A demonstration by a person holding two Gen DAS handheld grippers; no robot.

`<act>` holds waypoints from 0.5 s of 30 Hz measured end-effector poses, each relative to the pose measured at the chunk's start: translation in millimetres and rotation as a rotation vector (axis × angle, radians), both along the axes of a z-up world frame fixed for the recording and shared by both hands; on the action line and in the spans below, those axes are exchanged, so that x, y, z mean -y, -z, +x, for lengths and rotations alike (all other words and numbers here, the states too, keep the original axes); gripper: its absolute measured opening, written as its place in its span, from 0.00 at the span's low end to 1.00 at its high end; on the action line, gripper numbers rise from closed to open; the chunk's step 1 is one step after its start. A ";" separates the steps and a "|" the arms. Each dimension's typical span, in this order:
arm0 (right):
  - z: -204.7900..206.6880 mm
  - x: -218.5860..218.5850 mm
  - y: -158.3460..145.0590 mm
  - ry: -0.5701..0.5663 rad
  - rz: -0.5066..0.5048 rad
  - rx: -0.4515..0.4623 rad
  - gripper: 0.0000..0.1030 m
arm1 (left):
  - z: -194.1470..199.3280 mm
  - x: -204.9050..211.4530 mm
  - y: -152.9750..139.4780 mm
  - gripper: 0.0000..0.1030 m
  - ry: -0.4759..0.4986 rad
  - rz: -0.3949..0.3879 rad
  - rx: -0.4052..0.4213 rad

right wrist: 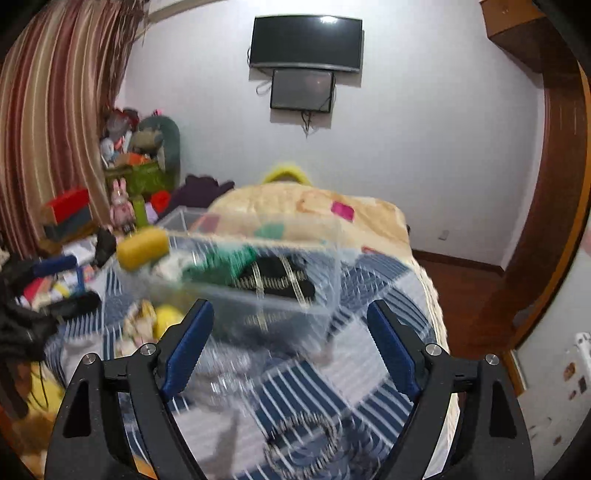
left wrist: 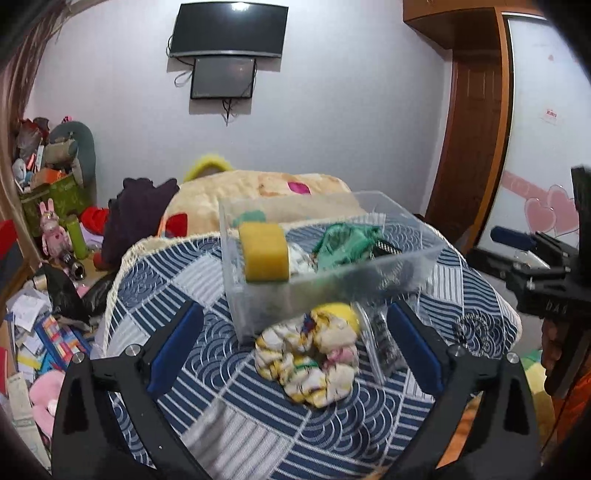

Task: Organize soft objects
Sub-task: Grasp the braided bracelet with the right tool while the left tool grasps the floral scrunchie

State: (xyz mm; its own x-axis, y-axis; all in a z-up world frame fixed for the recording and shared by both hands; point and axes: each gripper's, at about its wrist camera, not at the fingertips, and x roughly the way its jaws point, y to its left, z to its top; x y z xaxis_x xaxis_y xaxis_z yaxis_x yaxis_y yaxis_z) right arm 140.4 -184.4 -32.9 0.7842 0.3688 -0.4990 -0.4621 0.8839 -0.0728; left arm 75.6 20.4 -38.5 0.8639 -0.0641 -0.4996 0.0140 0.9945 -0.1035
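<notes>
A clear plastic box [left wrist: 332, 273] stands on a blue-and-white patterned cushion [left wrist: 258, 424]. It holds a yellow sponge [left wrist: 264, 256], a green cloth [left wrist: 345, 240] and a dark item with gold trim [right wrist: 277, 280]. A yellow-and-white floral scrunchie [left wrist: 310, 354] lies on the cushion just in front of the box, between the fingers of my open left gripper [left wrist: 291, 350]. My right gripper [right wrist: 291, 343] is open and empty, close to the box's near wall [right wrist: 266, 317]. A dark scrunchie [right wrist: 303, 439] lies on the cushion below it. The right wrist view is blurred.
A beige blanket [left wrist: 266, 192] lies behind the cushion. Toys, boxes and papers clutter the floor at the left [left wrist: 40, 332]. A wooden door frame [right wrist: 554, 221] stands at the right. Two screens [left wrist: 229, 33] hang on the far wall.
</notes>
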 end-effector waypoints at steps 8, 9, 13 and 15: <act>-4.5 9.1 52.5 0.025 -0.045 -0.151 0.81 | -2.4 12.6 33.3 0.98 0.031 0.008 -0.110; -5.7 11.1 56.6 0.028 -0.045 -0.165 0.81 | -1.8 14.6 38.9 0.98 0.035 0.012 -0.125; -2.5 23.9 76.4 0.058 -0.027 -0.241 0.81 | 2.1 18.3 53.7 0.98 0.037 0.023 -0.162; -4.1 30.9 80.7 0.067 -0.005 -0.255 0.81 | 7.1 18.6 60.3 0.98 0.030 0.022 -0.181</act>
State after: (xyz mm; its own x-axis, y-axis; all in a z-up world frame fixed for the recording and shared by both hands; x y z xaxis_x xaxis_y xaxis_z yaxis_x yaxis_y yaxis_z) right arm 136.3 -215.2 -113.6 0.6551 0.3176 -0.6855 -0.4067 0.9129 0.0343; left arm 82.7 1.8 -98.8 0.7577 -0.0760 -0.6481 0.0267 0.9960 -0.0856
